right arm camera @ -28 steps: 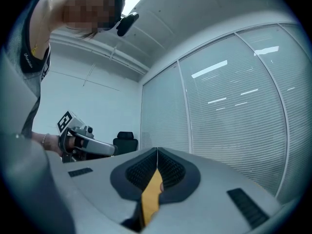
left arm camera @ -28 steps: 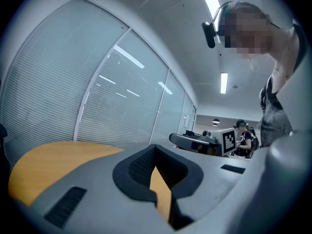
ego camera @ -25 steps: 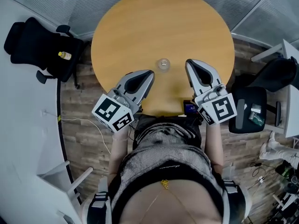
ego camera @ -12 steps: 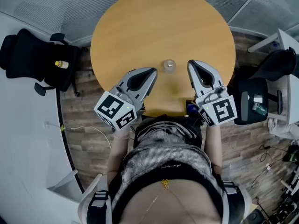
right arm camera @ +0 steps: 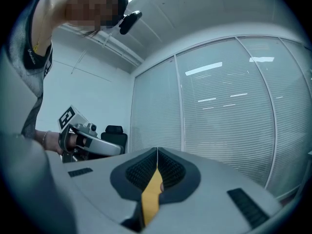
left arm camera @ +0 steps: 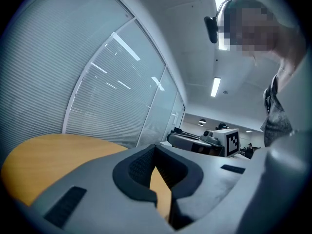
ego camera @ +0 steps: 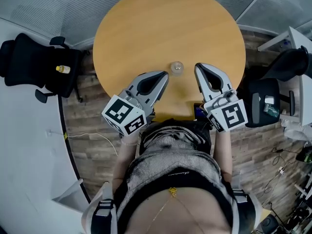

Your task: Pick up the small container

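Observation:
The small container (ego camera: 176, 67), a clear round cup, stands on the round wooden table (ego camera: 165, 23) near its front edge. In the head view it sits between my two grippers, touching neither. My left gripper (ego camera: 165, 75) lies just left of and below it, with its jaws shut and nothing held. My right gripper (ego camera: 197, 67) is to its right, also shut and empty. In the left gripper view the jaws of the left gripper (left arm camera: 156, 146) meet at their tips over the tabletop. The right gripper view shows the right gripper (right arm camera: 157, 150) closed likewise. Neither gripper view shows the container.
A black office chair (ego camera: 34, 62) with a small yellow bottle (ego camera: 61, 69) on it stands left of the table. Another black chair (ego camera: 265, 106) and a white desk (ego camera: 297, 48) are on the right. A dark device (ego camera: 199, 112) lies at the table's near edge.
Both grippers have drifted slightly over the table's front edge, and the right one now sits a little closer to the container. The jaws have stayed shut, and the container has not moved.

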Tool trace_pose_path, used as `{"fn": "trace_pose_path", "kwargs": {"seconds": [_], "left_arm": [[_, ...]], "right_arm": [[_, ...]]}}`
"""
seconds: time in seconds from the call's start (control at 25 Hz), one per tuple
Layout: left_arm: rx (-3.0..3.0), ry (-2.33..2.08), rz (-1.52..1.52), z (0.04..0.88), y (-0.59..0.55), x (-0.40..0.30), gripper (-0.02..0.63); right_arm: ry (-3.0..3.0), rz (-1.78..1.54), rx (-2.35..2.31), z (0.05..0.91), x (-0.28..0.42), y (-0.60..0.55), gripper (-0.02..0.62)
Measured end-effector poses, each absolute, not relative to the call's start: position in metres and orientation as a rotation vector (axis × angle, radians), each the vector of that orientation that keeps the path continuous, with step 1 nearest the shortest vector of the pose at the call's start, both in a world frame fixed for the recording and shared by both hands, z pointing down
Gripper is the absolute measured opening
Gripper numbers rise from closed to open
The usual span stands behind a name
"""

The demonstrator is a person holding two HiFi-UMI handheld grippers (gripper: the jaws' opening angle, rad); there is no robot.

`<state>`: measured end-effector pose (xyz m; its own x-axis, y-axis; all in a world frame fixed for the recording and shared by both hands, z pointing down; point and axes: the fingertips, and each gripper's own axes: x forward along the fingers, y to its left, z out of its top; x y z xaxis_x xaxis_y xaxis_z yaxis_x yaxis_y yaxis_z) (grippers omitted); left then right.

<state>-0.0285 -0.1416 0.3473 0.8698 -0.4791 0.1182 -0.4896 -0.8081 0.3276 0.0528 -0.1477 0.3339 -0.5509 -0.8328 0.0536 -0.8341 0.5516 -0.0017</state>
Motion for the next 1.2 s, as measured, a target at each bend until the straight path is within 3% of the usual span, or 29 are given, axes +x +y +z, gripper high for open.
{"fn": "trace_pose_path", "kwargs": {"seconds": [1.2], "left_arm": [[2.642,-0.725,0.084,0.363,-0.14,-0.02,0.005]], "right_arm": [[-2.715,0.088,1.346,0.354,0.043,-0.163,0.02]]}}
